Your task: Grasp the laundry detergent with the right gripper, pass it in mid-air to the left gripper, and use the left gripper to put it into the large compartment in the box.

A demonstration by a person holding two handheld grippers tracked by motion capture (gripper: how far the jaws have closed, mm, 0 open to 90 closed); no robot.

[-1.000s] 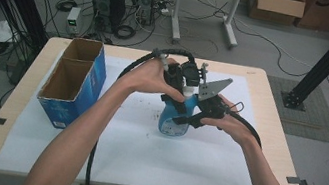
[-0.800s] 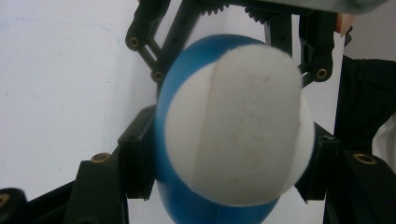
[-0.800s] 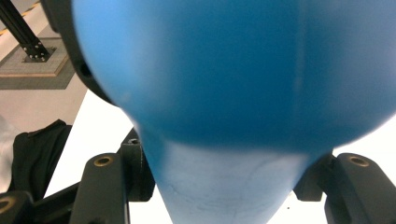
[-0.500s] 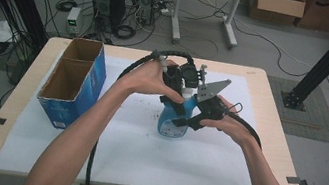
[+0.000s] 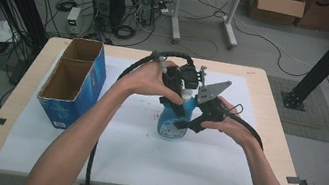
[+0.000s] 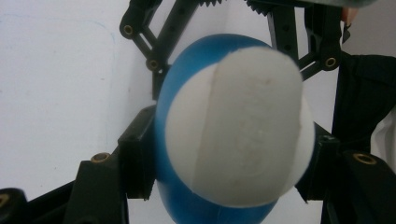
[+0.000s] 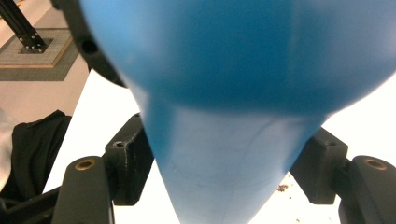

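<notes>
Worktop fills the middle of the high view, wood edge with a white sheet over it. Blue cardboard box sits at centre left of the frame, open top, two compartments, well apart from the work. Blue spray bottle stands upright on the sheet at frame centre, between my two hands. My left gripper comes in from above-left at the bottle's top; in the left gripper view its fingers press both sides of the bottle at the white-and-blue upper part, so it's clamped on the bottle. My right gripper sits just right of centre, at the bottle's right side, grey three-cornered plate on top. Its jaws have just been opening; in the right gripper view the bottle's blue body is between the fingers, very close on both sides, contact looks loosened but I can't tell for sure if the pads touch. Black cables trail from both grippers, one looping at upper centre.
</notes>
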